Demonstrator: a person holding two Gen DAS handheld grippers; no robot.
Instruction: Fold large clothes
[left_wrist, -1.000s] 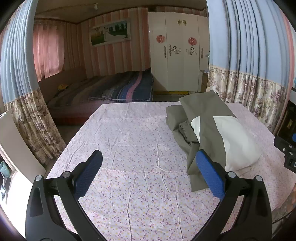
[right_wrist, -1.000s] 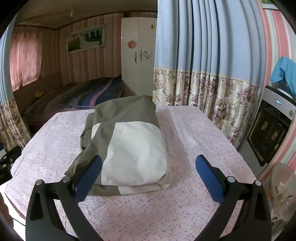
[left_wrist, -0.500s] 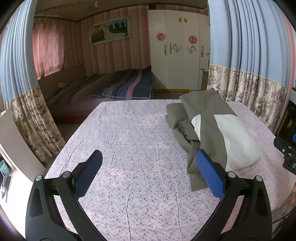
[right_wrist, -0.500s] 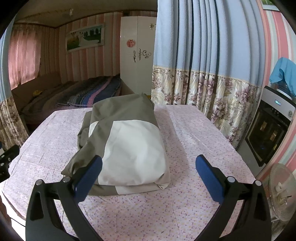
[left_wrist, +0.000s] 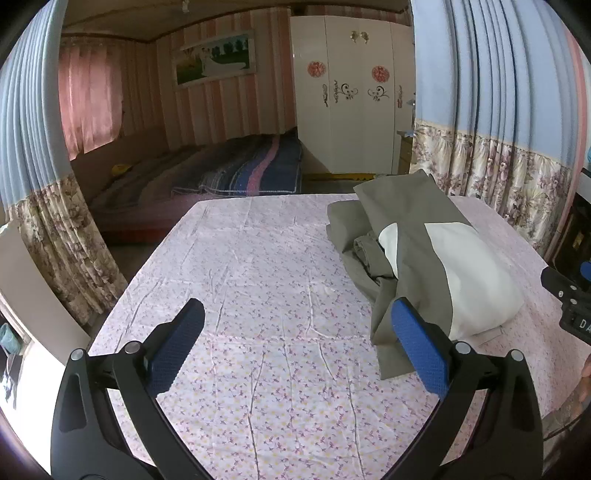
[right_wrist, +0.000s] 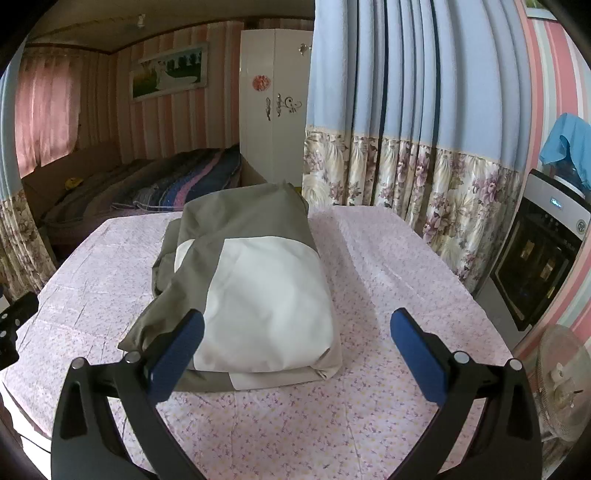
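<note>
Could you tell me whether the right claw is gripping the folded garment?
No, the right claw is open and empty, with the garment lying free on the table.

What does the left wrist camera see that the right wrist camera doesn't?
Only the left wrist view shows the whole white wardrobe with both red stickers, and a wide bare stretch of the flowery sheet. Only the right wrist view shows the black oven, the blue cloth above it and the fan. Both show the folded grey and white garment, the striped bed, the wall picture, and an open, empty claw: left claw, right claw.
</note>
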